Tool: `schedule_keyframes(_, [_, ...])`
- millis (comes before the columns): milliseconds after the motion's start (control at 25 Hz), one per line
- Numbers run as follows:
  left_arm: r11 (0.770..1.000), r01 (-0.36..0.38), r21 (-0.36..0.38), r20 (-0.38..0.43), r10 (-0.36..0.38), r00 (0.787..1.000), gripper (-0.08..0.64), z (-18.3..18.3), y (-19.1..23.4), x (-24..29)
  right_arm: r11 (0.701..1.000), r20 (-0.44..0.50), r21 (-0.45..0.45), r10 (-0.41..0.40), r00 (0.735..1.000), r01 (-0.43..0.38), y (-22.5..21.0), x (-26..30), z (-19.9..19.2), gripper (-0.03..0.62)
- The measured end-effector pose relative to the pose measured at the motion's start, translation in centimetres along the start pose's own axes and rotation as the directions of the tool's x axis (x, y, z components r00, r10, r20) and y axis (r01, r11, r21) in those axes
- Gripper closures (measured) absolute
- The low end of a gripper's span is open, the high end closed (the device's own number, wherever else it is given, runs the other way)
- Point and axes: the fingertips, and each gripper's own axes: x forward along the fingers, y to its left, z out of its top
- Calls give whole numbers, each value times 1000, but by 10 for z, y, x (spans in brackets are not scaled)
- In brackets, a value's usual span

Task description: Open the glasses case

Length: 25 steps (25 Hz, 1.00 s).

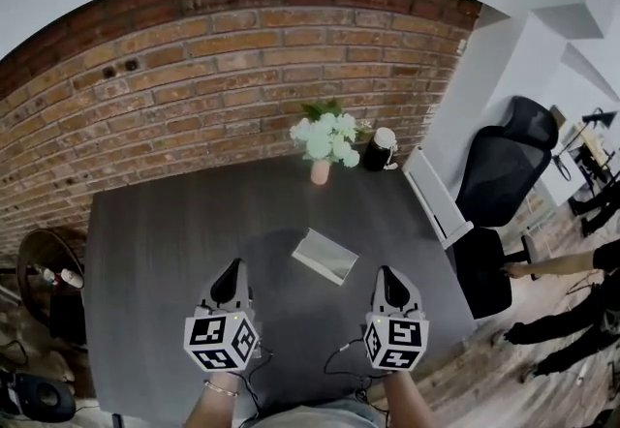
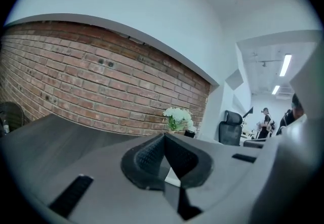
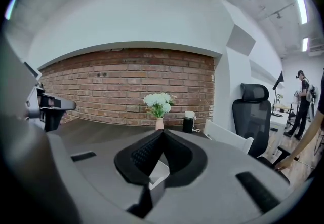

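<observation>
The glasses case (image 1: pixel 325 255) is a flat, pale grey rectangle lying on the dark table (image 1: pixel 165 242), a little beyond and between my two grippers. My left gripper (image 1: pixel 232 267) hovers near the table's front edge, left of the case and apart from it, jaws together and empty. My right gripper (image 1: pixel 387 272) hovers to the case's right, also shut and empty. In the left gripper view the gripper (image 2: pixel 164 137) has its pads meeting at the tip, with a sliver of the case (image 2: pixel 172 178) showing below them. The right gripper view shows that gripper (image 3: pixel 163 133) the same, above the case (image 3: pixel 157 172).
A pink vase of white flowers (image 1: pixel 326 140) and a black flask with a white lid (image 1: pixel 380 149) stand at the table's far edge by the brick wall. A white chair (image 1: pixel 438 198) and black office chairs (image 1: pixel 504 165) flank the right side, where a person's arm (image 1: pixel 562 264) reaches in.
</observation>
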Motion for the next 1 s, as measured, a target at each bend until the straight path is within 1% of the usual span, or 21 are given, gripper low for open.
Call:
schedule_keyframes(240, [1000, 11, 3, 2, -11, 1000, 565, 3, -2, 2, 1000, 10, 6, 12, 1000, -12, 4, -3, 10, 591])
schedule_keyframes(440, [1000, 16, -5, -12, -16, 1000, 565, 0, -4, 3, 1000, 8, 8, 12, 1000, -12, 3, -5, 12, 591])
schedule_keyframes(720, [1000, 7, -17, 0, -7, 1000, 565, 3, 0, -1, 1000, -1, 1, 16, 1000, -16, 2, -7, 12, 591])
schedule_keyframes(1000, [1000, -5, -24, -9, 5, 1000, 565, 2, 0, -1, 1000, -1, 3, 28, 1000, -28, 3, -6, 13, 592])
